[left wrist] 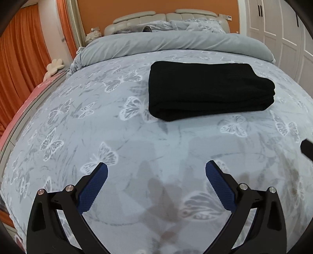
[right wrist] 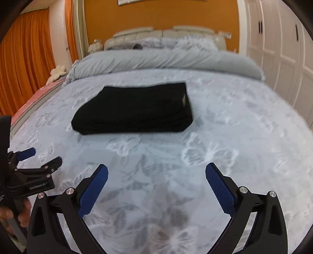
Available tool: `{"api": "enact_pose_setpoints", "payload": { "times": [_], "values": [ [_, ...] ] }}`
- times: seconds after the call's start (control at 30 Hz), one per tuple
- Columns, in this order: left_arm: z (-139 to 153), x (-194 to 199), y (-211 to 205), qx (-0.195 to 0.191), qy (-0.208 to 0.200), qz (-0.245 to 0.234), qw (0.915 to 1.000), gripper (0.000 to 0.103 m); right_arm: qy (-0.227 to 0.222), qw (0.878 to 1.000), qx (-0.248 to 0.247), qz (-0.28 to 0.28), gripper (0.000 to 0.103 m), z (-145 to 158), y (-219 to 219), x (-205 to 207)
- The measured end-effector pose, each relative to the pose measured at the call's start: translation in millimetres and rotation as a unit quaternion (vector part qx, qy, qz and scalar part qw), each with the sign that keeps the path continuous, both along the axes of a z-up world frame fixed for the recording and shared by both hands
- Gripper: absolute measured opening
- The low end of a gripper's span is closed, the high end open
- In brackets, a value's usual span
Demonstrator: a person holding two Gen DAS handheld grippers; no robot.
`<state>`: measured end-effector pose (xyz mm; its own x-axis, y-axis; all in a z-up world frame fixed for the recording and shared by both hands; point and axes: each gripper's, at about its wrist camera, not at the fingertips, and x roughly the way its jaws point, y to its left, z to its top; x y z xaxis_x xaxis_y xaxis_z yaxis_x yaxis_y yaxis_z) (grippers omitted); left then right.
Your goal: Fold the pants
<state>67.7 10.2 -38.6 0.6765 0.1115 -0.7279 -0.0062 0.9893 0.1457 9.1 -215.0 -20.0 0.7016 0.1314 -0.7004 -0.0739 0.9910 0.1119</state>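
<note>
The black pants lie folded in a flat stacked rectangle on the grey butterfly-print bedspread. In the right wrist view the pants lie ahead and slightly left. My left gripper is open and empty, held above the bedspread, well short of the pants. My right gripper is open and empty too, also short of the pants. The left gripper also shows at the left edge of the right wrist view, held in a hand.
A rolled grey duvet lies across the bed beyond the pants, with pillows and a beige headboard behind. Orange curtains hang on the left. White wardrobe doors stand on the right.
</note>
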Motion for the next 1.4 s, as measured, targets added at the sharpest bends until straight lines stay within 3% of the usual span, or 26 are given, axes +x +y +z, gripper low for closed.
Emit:
{"api": "enact_pose_setpoints", "payload": {
  "times": [0.07,0.13,0.23,0.3,0.4,0.5,0.53,0.57,0.6,0.63,0.7,0.8,0.9,0.93,0.97,1.03,1.07,1.1,1.13,1.17,1.23,1.27,1.33,1.37,1.4],
  "values": [
    [6,2,5,-0.012,-0.007,0.004,0.9999,0.098,0.003,1.000,0.006,0.016,0.098,2,2,1],
    [23,15,13,-0.055,-0.012,-0.020,0.9982,0.098,-0.009,0.999,0.024,0.026,0.098,10,-1,8],
    [38,55,32,-0.121,-0.001,-0.023,0.9924,0.098,-0.007,0.999,0.036,0.028,0.098,23,-13,54],
    [32,97,48,-0.179,0.028,-0.009,0.9834,0.098,0.014,0.997,0.068,0.021,0.098,22,-28,102],
    [-5,162,66,-0.266,0.108,0.026,0.9574,0.097,0.082,0.990,0.114,-0.010,0.098,-3,-51,174],
    [-38,193,55,-0.298,0.166,0.010,0.9400,0.094,0.146,0.976,0.161,-0.015,0.095,-42,-58,217],
    [-41,196,48,-0.283,0.165,0.011,0.9447,0.089,0.163,0.970,0.179,-0.001,0.072,-54,-53,223],
    [-36,197,41,-0.278,0.152,-0.004,0.9484,0.073,0.157,0.970,0.185,0.005,0.059,-54,-51,221],
    [-31,198,37,-0.294,0.159,-0.025,0.9422,0.042,0.148,0.971,0.188,0.012,0.049,-49,-48,217],
    [-21,195,36,-0.293,0.157,-0.014,0.9432,0.033,0.136,0.974,0.183,0.019,0.037,-38,-46,211],
    [5,185,33,-0.298,0.142,-0.031,0.9435,0.030,0.104,0.976,0.190,0.037,0.034,-11,-46,194],
    [24,161,33,-0.298,0.137,-0.047,0.9435,0.031,0.085,0.976,0.197,0.045,0.034,7,-52,171],
    [-7,151,30,-0.277,0.183,-0.033,0.9428,0.041,0.145,0.974,0.172,0.018,0.045,-39,-61,166],
    [-22,150,29,-0.258,0.198,-0.022,0.9454,0.047,0.159,0.972,0.174,0.002,0.055,-54,-65,161],
    [-27,143,34,-0.276,0.184,-0.014,0.9434,0.048,0.158,0.967,0.198,-0.009,0.056,-53,-71,156],
    [-15,132,41,-0.284,0.158,-0.002,0.9457,0.047,0.134,0.975,0.173,-0.028,0.058,-27,-74,144],
    [-5,127,43,-0.277,0.140,0.003,0.9506,0.050,0.085,0.987,0.132,-0.033,0.063,-3,-71,132],
    [6,123,44,-0.264,0.113,0.006,0.9579,0.066,0.051,0.993,0.104,-0.035,0.073,11,-68,125],
    [14,124,44,-0.250,0.093,0.007,0.9639,0.085,0.032,0.995,0.086,-0.034,0.097,19,-65,123],
    [18,130,41,-0.232,0.080,0.006,0.9693,0.090,0.029,0.996,0.076,-0.022,0.098,21,-60,132],
    [11,145,37,-0.227,0.095,-0.001,0.9693,0.090,0.067,0.995,0.075,-0.012,0.098,6,-56,157],
    [3,154,34,-0.234,0.116,-0.003,0.9652,0.090,0.086,0.993,0.083,-0.016,0.098,-6,-60,170],
    [-22,167,39,-0.268,0.166,-0.005,0.9491,0.089,0.125,0.987,0.100,-0.017,0.098,-32,-60,188],
    [-33,171,38,-0.273,0.184,0.004,0.9442,0.087,0.149,0.982,0.118,-0.012,0.084,-48,-59,197],
    [-42,174,37,-0.280,0.195,0.010,0.9398,0.075,0.165,0.973,0.159,-0.002,0.076,-59,-59,200]
  ]
}}
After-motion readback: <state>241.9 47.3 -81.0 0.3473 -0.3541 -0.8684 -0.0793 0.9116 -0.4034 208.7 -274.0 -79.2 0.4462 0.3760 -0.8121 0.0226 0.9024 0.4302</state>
